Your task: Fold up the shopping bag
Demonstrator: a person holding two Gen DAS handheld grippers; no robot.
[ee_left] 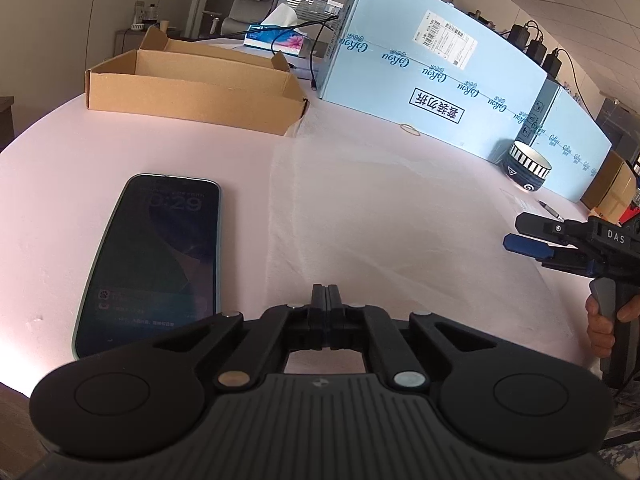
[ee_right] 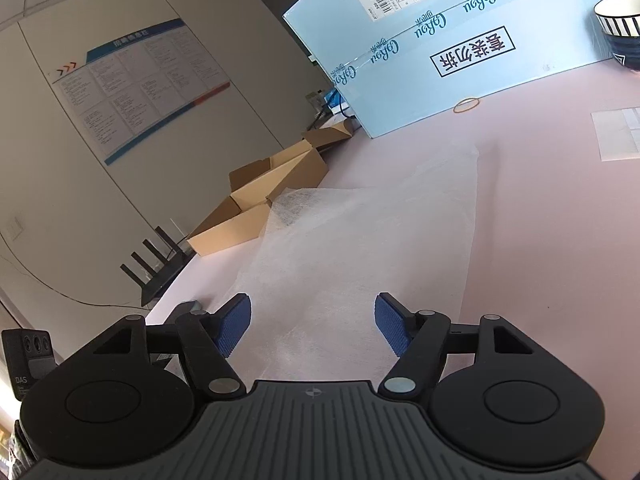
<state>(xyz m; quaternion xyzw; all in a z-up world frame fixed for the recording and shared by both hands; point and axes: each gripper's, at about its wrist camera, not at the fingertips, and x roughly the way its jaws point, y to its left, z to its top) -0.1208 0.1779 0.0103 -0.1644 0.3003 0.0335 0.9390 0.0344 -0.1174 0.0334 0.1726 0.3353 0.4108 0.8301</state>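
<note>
Shopping bag [ee_left: 380,208] lies flat on pink table [ee_left: 140,140], just right of phone [ee_left: 156,264]. Left gripper [ee_left: 326,294] fully closed at bag's near edge; grip on fabric unclear. Right gripper [ee_right: 313,326] wide open, holding nothing, above the bag.

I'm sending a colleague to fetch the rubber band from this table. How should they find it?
Start at the big pale-blue carton standing at the back of the pink table. At the foot of its front face, below the black-framed label, lies the rubber band. It is a thin tan loop, flat on the table, unlike the striped bowl farther right.
</note>
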